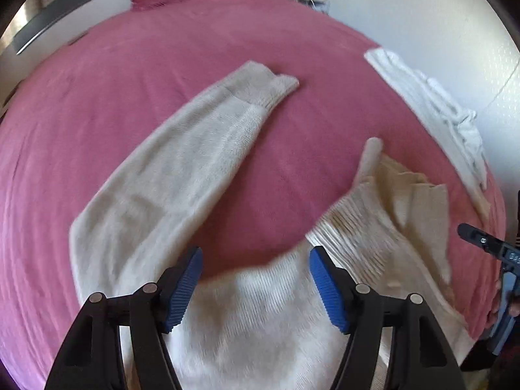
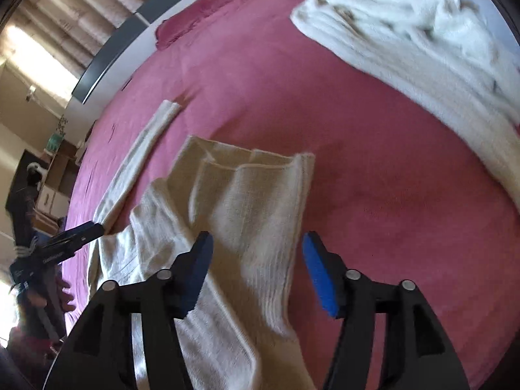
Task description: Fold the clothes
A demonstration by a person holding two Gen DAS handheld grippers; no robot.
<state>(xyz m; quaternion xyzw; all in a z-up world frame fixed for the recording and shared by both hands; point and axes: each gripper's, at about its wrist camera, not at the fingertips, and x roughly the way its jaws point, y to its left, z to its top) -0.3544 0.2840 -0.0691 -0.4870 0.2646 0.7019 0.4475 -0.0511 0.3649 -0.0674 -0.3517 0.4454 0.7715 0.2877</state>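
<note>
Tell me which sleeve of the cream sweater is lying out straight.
The sleeve left of the left gripper: it lies flat and straight, cuff far out. The other sleeve is folded back on itself.

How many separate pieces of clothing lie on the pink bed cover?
2. A cream sweater lies spread at the near edge, below both open grippers; a white garment lies crumpled along the far right edge. More could sit outside the views.

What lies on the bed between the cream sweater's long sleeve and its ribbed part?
Only bare pink bedcover separates the sleeve from the ribbed part; the left wrist view shows this best.
</note>
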